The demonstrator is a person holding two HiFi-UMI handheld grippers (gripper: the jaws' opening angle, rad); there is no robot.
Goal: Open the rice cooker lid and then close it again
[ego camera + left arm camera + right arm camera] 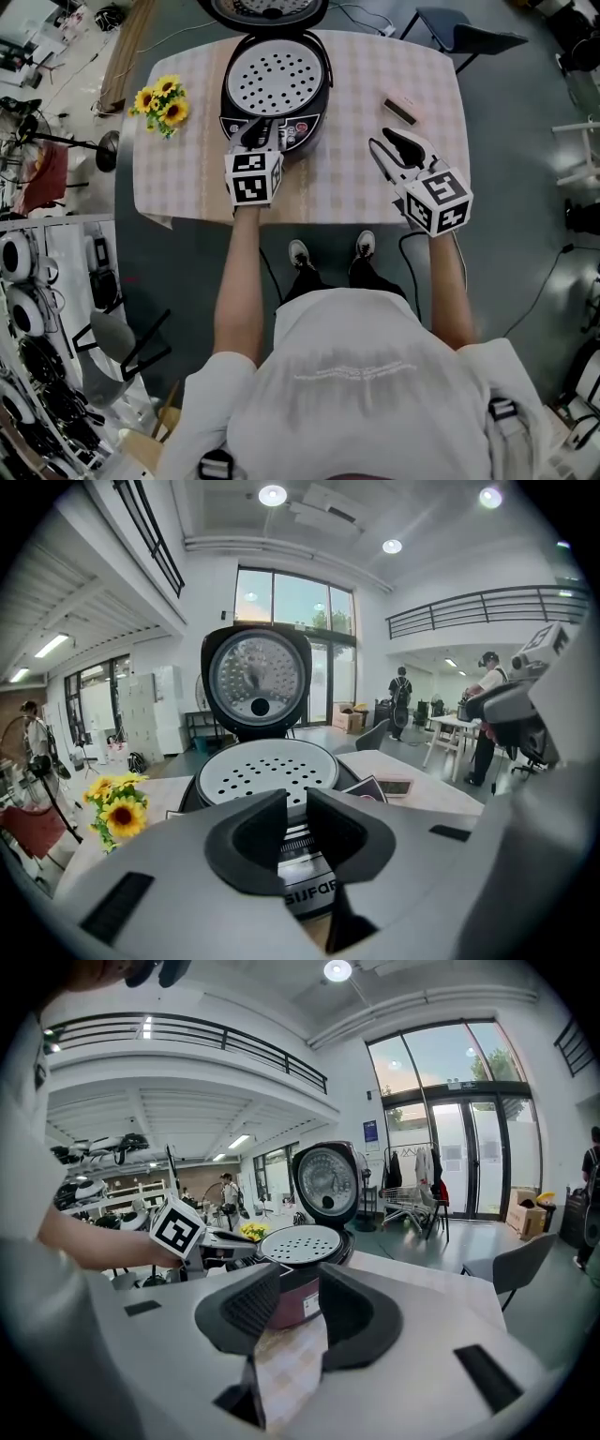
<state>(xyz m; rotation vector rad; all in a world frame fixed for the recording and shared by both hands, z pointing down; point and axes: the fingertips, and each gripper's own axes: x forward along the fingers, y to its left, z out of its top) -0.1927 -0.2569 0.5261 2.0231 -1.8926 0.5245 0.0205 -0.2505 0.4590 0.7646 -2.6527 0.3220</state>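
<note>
The black rice cooker stands at the table's far middle with its lid swung up and back, baring the perforated inner plate. My left gripper rests at the cooker's front control panel. In the left gripper view its jaws stand a narrow gap apart with nothing between them. My right gripper hovers over the tablecloth to the right of the cooker, open and empty. In the right gripper view the raised lid rises behind the pot, and the left gripper's marker cube is at the left.
A bunch of sunflowers lies on the checked tablecloth left of the cooker. A small pink and black box lies at the right rear. A chair stands beyond the table. My feet are at the table's near edge.
</note>
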